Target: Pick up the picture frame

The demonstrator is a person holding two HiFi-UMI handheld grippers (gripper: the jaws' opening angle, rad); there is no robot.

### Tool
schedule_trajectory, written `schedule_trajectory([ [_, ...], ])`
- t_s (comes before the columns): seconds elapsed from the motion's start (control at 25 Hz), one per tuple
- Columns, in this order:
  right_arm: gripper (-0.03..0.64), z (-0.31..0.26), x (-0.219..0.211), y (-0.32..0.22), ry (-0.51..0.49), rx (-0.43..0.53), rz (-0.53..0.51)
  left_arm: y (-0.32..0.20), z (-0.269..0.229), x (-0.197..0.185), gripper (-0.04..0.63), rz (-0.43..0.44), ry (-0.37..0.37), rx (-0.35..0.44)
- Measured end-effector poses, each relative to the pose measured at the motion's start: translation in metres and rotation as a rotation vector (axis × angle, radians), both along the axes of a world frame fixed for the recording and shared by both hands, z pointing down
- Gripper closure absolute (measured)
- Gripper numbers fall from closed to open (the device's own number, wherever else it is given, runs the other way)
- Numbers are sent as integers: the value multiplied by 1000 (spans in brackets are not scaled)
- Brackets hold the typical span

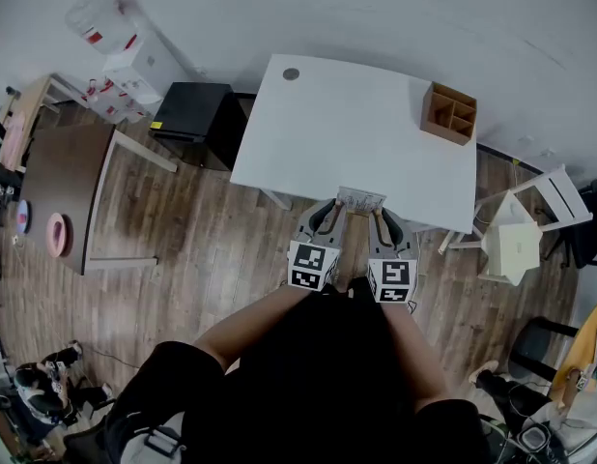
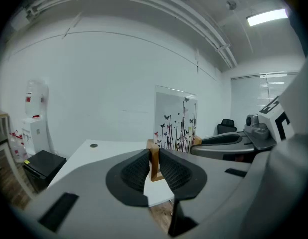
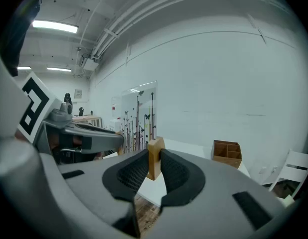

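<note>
The picture frame [image 1: 360, 199] is a clear pane printed with butterflies and plant stems [image 2: 175, 119], standing on wooden end blocks. My left gripper [image 2: 154, 157] is shut on one wooden block [image 2: 154, 164]. My right gripper [image 3: 154, 159] is shut on the other block [image 3: 155, 153], and the pane [image 3: 138, 114] rises to its left. In the head view the left gripper [image 1: 329, 213] and right gripper [image 1: 382, 220] hold the frame between them, lifted over the front edge of the white table [image 1: 318, 133]. Each gripper shows in the other's view.
A wooden organiser box [image 1: 449, 112] stands at the table's back right. A black cabinet [image 1: 190, 112] sits left of the table, a white chair [image 1: 532, 218] to its right. A brown table [image 1: 62, 187] and a water dispenser [image 1: 125, 51] are further left.
</note>
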State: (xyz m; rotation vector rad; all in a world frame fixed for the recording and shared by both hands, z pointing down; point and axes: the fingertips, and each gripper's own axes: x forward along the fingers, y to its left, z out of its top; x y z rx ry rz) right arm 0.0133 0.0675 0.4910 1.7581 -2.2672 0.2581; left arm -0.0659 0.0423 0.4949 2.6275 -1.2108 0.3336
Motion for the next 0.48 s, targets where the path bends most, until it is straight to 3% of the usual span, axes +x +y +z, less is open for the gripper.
schedule_trajectory([
  [0.48,531,2,-16,-13,-22,-2,-13,-13,2,-16,523,-29,2,-6],
])
